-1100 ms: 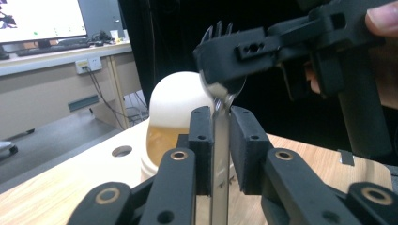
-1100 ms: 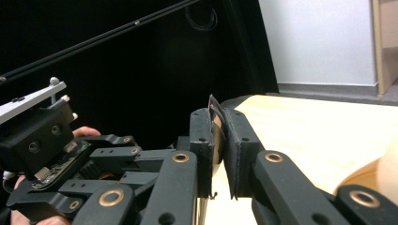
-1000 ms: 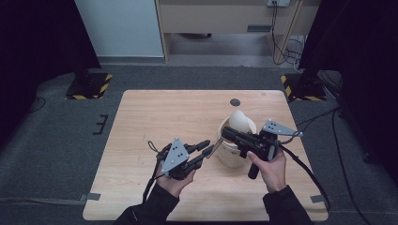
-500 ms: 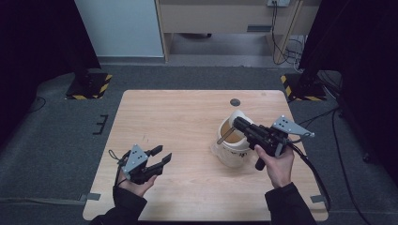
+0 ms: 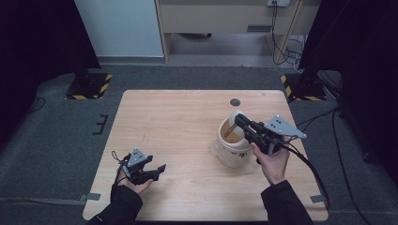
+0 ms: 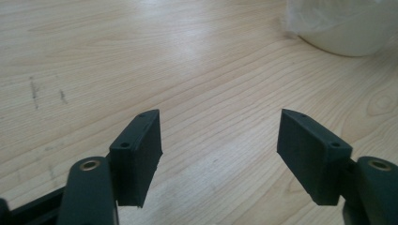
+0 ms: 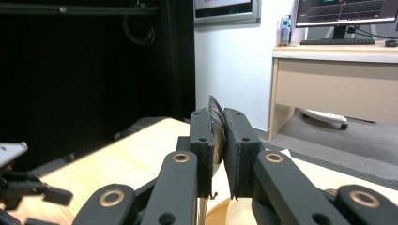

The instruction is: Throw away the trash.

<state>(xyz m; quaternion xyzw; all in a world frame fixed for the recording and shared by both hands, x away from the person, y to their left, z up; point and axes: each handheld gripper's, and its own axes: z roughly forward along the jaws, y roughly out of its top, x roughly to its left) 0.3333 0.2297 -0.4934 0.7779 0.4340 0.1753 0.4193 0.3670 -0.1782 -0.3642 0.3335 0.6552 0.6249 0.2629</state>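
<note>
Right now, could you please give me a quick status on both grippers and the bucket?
Left gripper open, low over the table. Right gripper shut on a thin metal handle over the white bucket. Nothing in the way.

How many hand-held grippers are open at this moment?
1. The left hand-held gripper, near the table's front left, is open and empty. The right hand-held gripper, over the white bucket, is shut on a thin utensil.
</note>
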